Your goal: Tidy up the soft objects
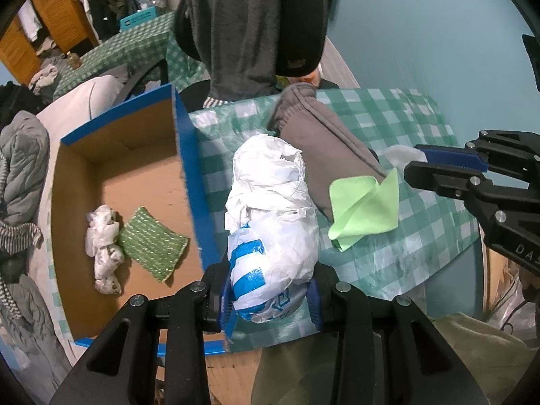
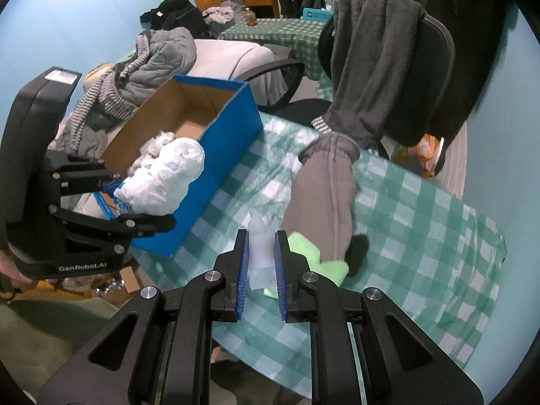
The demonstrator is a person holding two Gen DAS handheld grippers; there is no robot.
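Now, step in hand: carrying two soft things to the box (image 1: 184,155); a judgement from how they hang
Doing it well: clear the blue wall first, then lower; let go only above the cardboard floor, beside the green sponge (image 1: 153,244)
Left tongs (image 1: 270,300): partly apart, clamped on the bulky plastic bag (image 1: 273,222); box just to their left
Right tongs (image 2: 262,263): nearly together, pinching a thin white scrap (image 2: 260,253); green cloth (image 2: 305,246) and grey garment (image 2: 324,199) lie beyond them on the checked table (image 2: 422,236)
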